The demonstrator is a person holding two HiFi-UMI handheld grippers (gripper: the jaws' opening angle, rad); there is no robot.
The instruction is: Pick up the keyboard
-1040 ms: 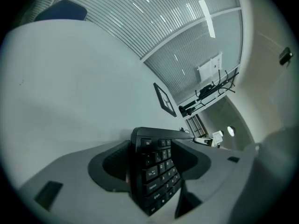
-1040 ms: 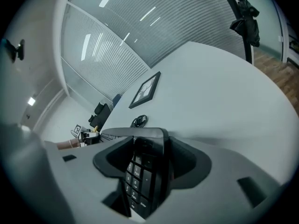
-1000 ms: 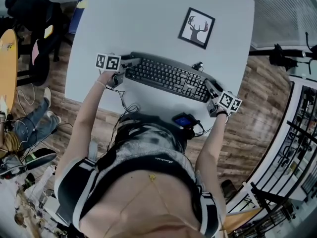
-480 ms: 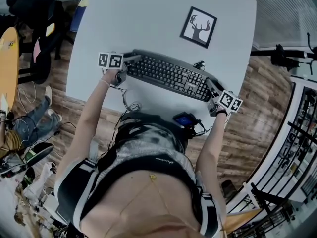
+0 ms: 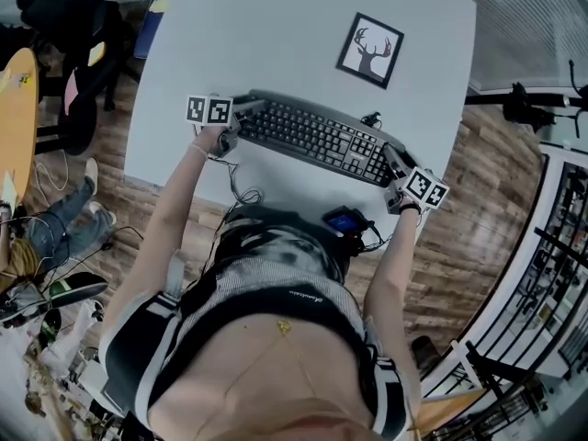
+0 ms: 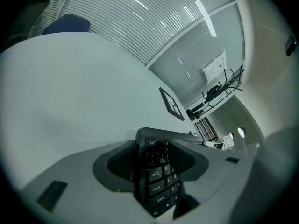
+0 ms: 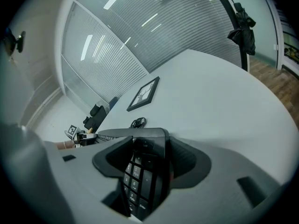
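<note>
A black keyboard [image 5: 317, 139] lies slantwise across the near part of the white table [image 5: 257, 35]. My left gripper [image 5: 246, 110] is at its left end. In the left gripper view that end of the keyboard [image 6: 156, 181] fills the gap between the two grey jaws, and the left gripper [image 6: 154, 162] is shut on it. My right gripper [image 5: 390, 159] is at the other end. The right gripper view shows the number-pad end of the keyboard [image 7: 142, 171] clamped in the right gripper [image 7: 149, 162]. Whether the keyboard rests on the table I cannot tell.
A framed deer picture [image 5: 370, 50] lies flat on the table beyond the keyboard, and a small coiled cable [image 5: 367, 119] sits just behind its right half. A thin wire [image 5: 241, 191] trails off the near table edge. A dark chair [image 5: 55, 26] and floor clutter are on the left.
Keyboard and both grippers keep their places; only the whole head view has shifted slightly.
</note>
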